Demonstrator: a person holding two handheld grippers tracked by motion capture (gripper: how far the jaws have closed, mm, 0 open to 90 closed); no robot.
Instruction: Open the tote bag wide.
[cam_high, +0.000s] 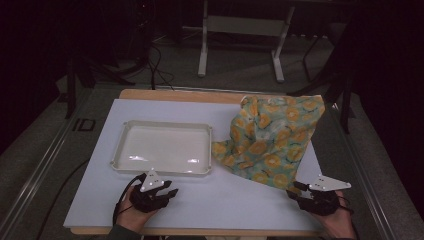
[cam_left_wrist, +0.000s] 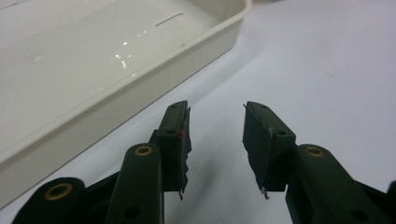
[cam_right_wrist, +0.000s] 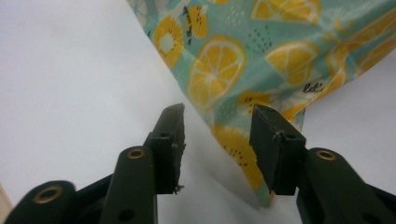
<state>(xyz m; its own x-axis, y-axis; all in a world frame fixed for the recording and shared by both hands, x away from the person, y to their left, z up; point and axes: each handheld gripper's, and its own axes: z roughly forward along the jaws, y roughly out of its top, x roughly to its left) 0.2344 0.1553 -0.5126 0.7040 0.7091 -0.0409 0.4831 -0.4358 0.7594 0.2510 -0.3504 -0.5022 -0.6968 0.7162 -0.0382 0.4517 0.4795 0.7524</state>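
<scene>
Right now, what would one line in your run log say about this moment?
left gripper: open, near white tray | right gripper: open, at corner of lemon-print cloth, not gripping | tray: empty

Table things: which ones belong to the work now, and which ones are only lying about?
Belonging to the work:
- lemon-print cloth, its corner between the open right gripper
- left gripper, open

Lying about:
- white tray
- metal frame on the floor behind

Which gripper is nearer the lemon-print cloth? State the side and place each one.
Right. The right gripper sits at the lemon-print cloth's near corner, jaws open around its edge. The left gripper lies across the table, just in front of the white tray.
</scene>
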